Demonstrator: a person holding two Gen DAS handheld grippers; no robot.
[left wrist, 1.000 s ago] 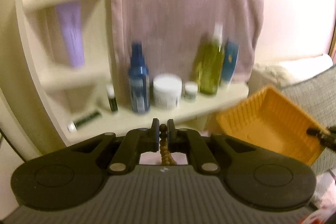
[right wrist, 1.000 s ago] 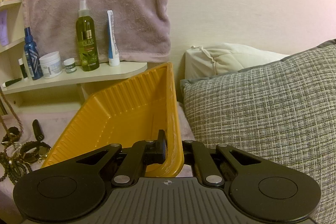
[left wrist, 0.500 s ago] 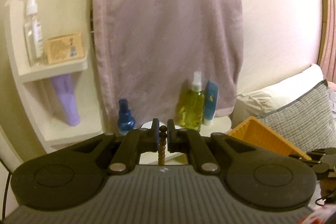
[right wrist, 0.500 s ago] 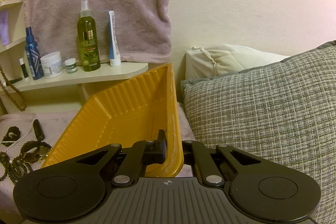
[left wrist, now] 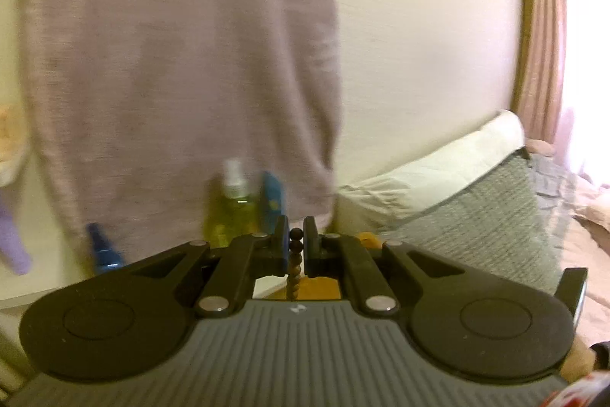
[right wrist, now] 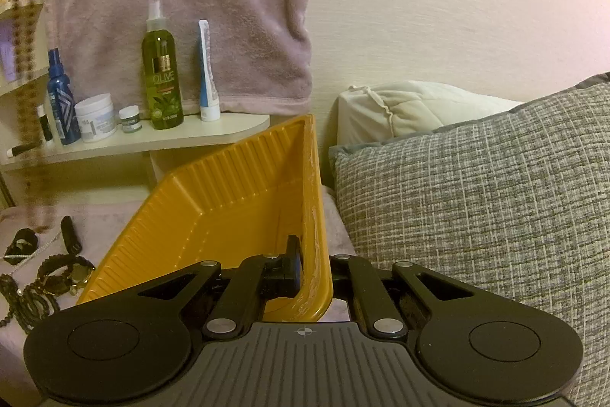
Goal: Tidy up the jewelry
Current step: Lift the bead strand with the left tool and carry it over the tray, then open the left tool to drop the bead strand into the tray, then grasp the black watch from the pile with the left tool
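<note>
Beaded necklace is clamped by left gripper; yellow tray rim is pinched by right gripper; bottle at 11 o'clock is labelled "OLIVE".

A home, and by the look of it a bedroom — a grey woven pillow lies against a white one at a plain cream wall; a mauve towel hangs over a corner shelf holding toiletries — a green olive spray bottle, a blue bottle, a white jar; pink curtains catch daylight at the left view's far edge.
</note>
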